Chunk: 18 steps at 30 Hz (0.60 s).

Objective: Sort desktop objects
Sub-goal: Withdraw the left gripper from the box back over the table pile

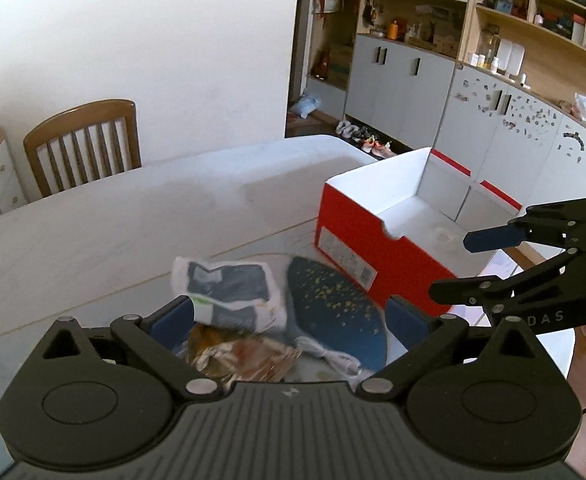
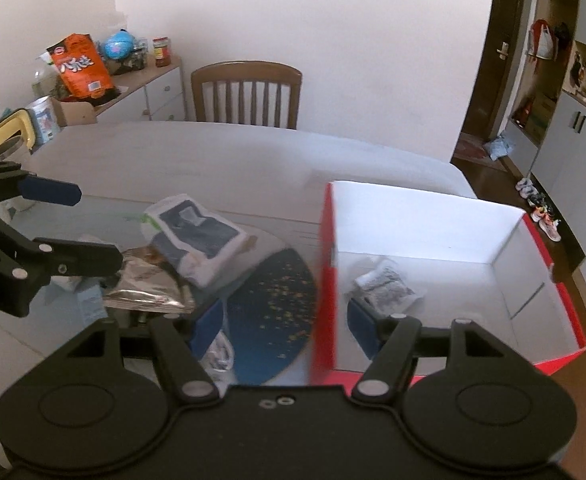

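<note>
A red shoe box (image 1: 353, 240) with a white inside stands open on the table; it also shows in the right wrist view (image 2: 433, 216). A small white-and-grey packet (image 2: 389, 280) lies inside it. Left of the box lie a white-and-navy pouch (image 1: 229, 292) (image 2: 197, 236), a dark blue oval pad with gold specks (image 1: 337, 308) (image 2: 273, 308), a silver-brown foil packet (image 1: 245, 356) (image 2: 145, 284) and a white cable (image 1: 333, 356). My left gripper (image 1: 289, 320) is open above the pouch and pad. My right gripper (image 2: 283, 320) is open, straddling the box's near left wall.
A white table (image 1: 113, 216) with a glass top carries everything. A wooden chair (image 1: 81, 144) stands at its far side. A sideboard (image 2: 141, 88) with snack bags is at the far left. Grey cabinets (image 1: 473, 120) and shelves stand behind the box.
</note>
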Available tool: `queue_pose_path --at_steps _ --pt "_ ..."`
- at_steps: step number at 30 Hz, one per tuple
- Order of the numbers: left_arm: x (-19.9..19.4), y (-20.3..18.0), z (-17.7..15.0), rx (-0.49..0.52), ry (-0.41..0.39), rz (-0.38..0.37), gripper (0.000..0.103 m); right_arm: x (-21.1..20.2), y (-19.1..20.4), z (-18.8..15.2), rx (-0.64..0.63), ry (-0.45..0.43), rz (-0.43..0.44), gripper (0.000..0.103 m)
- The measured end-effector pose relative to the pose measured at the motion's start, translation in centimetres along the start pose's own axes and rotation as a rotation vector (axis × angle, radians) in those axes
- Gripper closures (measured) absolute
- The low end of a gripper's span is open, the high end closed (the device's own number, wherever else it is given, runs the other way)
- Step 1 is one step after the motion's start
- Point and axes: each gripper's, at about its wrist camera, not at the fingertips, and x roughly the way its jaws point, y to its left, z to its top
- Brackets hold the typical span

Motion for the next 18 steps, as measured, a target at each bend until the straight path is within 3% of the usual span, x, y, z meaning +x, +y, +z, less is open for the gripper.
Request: queue_pose_path --at_steps 11,18 --pt "-1.3 4.1 -3.1 -0.067 0.005 0.021 0.000 0.9 3.4 -0.3 -0.010 0.007 -0.003 0.035" --pt "-1.0 6.7 -6.0 -0.098 0.035 0.076 0.000 2.4 4.6 -1.4 -0.007 0.026 -0.023 0.035"
